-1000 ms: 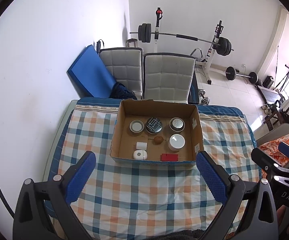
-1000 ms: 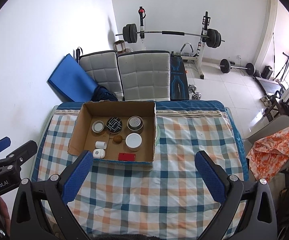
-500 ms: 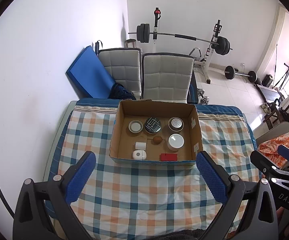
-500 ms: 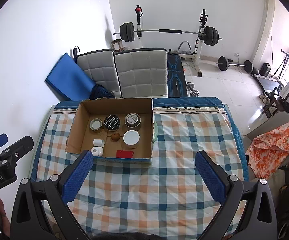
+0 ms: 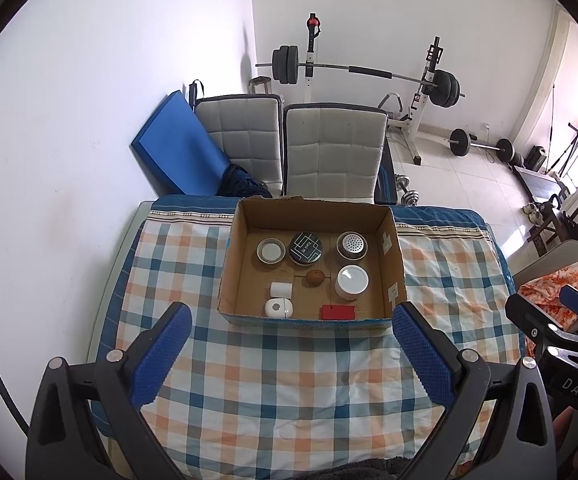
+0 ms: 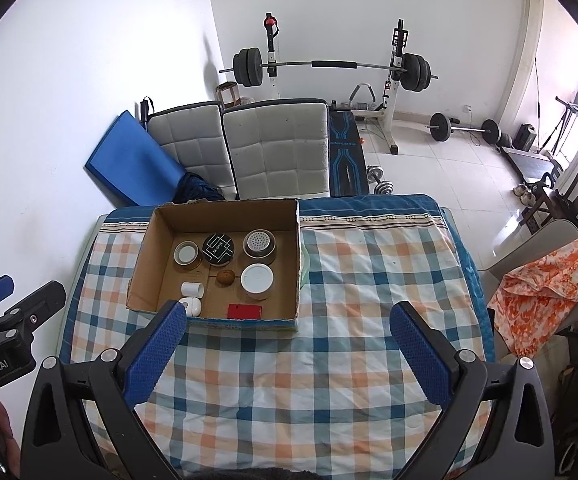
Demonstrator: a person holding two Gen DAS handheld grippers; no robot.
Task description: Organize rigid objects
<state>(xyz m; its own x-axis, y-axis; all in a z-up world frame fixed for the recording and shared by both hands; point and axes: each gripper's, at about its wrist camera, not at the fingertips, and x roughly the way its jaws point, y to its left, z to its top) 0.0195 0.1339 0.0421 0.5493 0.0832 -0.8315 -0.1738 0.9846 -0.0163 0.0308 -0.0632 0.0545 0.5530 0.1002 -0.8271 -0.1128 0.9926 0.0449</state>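
A cardboard box (image 5: 391, 256) (image 6: 145, 276) stands on the checked tablecloth at the far side of the table. Inside lie a black patterned round tin (image 5: 306, 247), a small metal tin (image 5: 270, 251), a perforated-lid tin (image 5: 352, 245), a white round jar (image 5: 351, 281), a brown ball (image 5: 314, 277), a white cylinder (image 5: 280, 290), a white case (image 5: 277, 307) and a red flat box (image 5: 338, 312). My left gripper (image 5: 291, 354) is open and empty above the cloth, short of the box. My right gripper (image 6: 287, 354) is open and empty, to the right.
Two grey padded chairs (image 5: 335, 152) stand behind the table, with a blue mat (image 5: 181, 152) against the wall. A barbell rack (image 6: 329, 66) and weights stand further back. An orange patterned cloth (image 6: 545, 284) hangs on a chair at the right.
Both grippers have pulled back and up a little; the box looks slightly smaller and farther. Nothing in the box has moved.
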